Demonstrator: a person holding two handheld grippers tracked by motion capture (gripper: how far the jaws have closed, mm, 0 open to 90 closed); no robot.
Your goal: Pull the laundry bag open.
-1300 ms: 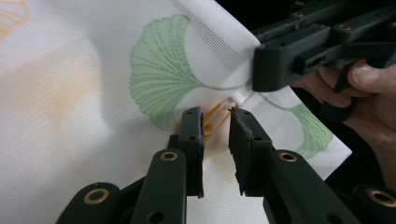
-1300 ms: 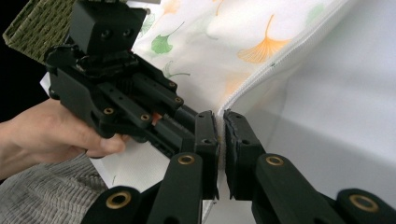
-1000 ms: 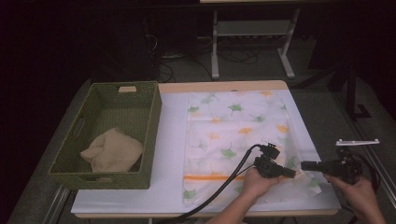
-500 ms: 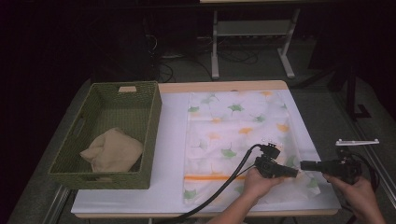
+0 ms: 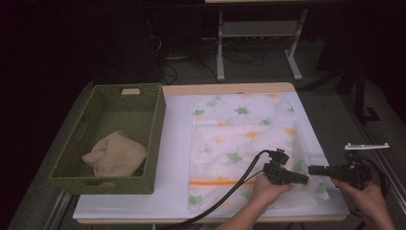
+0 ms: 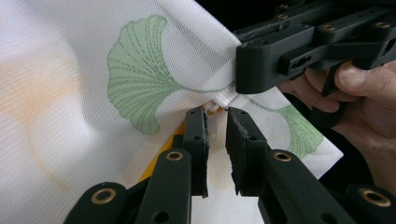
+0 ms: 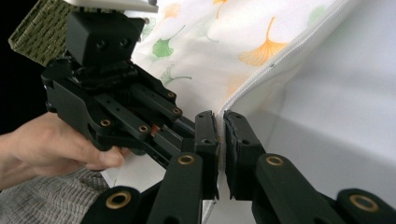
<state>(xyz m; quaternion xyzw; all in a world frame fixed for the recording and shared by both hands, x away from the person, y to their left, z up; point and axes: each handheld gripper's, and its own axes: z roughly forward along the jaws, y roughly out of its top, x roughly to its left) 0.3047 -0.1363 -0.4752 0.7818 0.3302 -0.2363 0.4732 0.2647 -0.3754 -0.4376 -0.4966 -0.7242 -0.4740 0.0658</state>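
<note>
**Zip corner pinched, left tongs loosened**

Little has shifted since the earlier frames: both my hands sit where they were at the near right corner of the laundry bag (image 5: 244, 129), but my left tongs (image 6: 215, 122) have just been opening a touch. Their jaws now stand a narrow gap apart, with the white zip end (image 6: 223, 99) just ahead of the tips and a fold of cloth between them; I judge the pads are not pressing on it.

My right tongs (image 7: 220, 122) are clamped on the bag's zipped edge (image 7: 285, 56), the seam running up out of the jaws and away from me.

From my left tongs the zip lies straight ahead, almost touching, and its long axis runs away along the bag's edge towards the right tongs (image 6: 280, 60), which face mine nose to nose. My left is the nearer to the zip pull, so I reckon it should take it while my right anchors the cloth.

Well off to the left of both tongs stands the green basket (image 5: 153, 120) with a beige cloth (image 5: 115, 155) inside.
</note>
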